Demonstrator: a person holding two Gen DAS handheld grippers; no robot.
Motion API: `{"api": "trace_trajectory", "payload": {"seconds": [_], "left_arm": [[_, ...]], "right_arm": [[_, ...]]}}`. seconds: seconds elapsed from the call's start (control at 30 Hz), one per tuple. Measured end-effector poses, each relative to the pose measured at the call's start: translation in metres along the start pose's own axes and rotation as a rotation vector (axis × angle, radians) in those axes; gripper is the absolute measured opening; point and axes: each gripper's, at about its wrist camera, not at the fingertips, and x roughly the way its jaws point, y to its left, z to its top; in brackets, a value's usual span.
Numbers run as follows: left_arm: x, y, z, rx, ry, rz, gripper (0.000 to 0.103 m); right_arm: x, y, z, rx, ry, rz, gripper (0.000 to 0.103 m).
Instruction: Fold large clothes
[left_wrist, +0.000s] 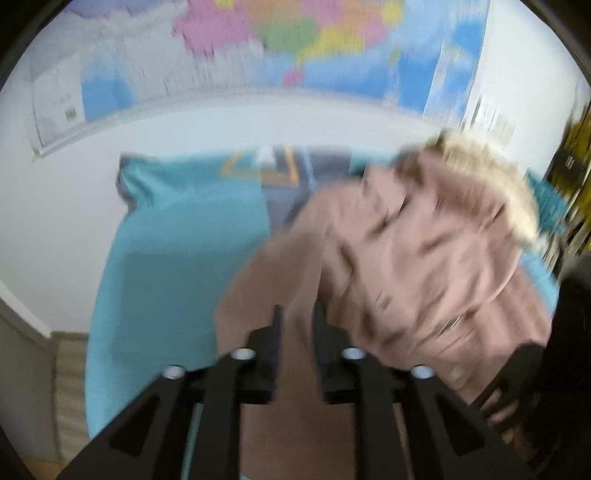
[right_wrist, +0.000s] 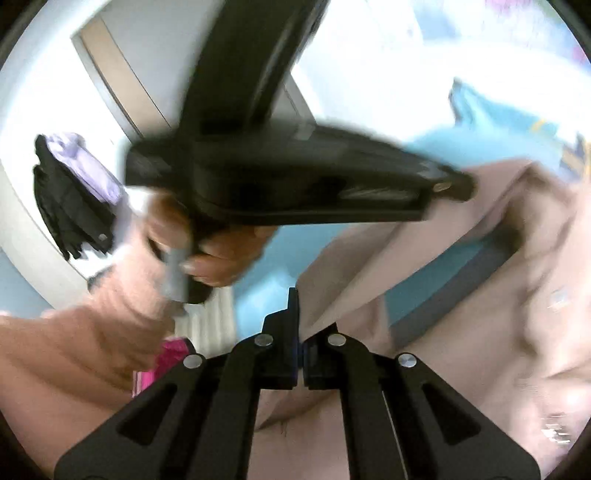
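Coat: pink, fur hood, over blue bed.
L gripper: narrow gap, fabric pinched between fingers.
R gripper: closed on coat edge just ahead, for lift/fold.

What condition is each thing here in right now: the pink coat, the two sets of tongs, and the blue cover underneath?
Pink coat: crumpled, lifted at one edge, fur-trimmed hood at the far end.
Left tongs: closed on a fold of the coat.
Right tongs: closed on the coat's edge.
Blue cover: spread flat, partly covered by the coat.
Wall map: hanging, blurred.
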Motion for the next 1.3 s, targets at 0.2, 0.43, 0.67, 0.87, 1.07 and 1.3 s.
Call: {"api": "trace_trajectory", "payload": {"seconds": [0.2,0.43,0.67,0.87,1.07,1.3], "left_arm": [[-0.062,-0.008,0.032,-0.015,-0.229,-0.072,0.043],[0.009,-0.043,0.022,0.073,-0.058,-0.019,0.047],[0.1,-0.061,-0.001,0.104,0.149,0.018,0.047],[0.119,-0.068,0.001,0.129,0.145,0.055,0.06],[0.136,-0.073,0.005,0.145,0.159,0.123,0.061],[0.131,-0.069,0.002,0.111,0.15,0.139,0.061]], "right_arm": [[-0.149,-0.024,0.016,0.019,-0.127,-0.153,0.002],[-0.222,-0.126,-0.049,0.296,0.016,-0.459,0.017],[-0.26,-0.169,-0.126,0.489,-0.099,-0.566,0.071],[-0.255,-0.134,-0.154,0.405,-0.155,-0.564,0.092],[-0.21,-0.146,-0.167,0.399,-0.122,-0.598,0.085],[-0.23,-0.149,-0.142,0.377,-0.118,-0.54,0.017]]}}
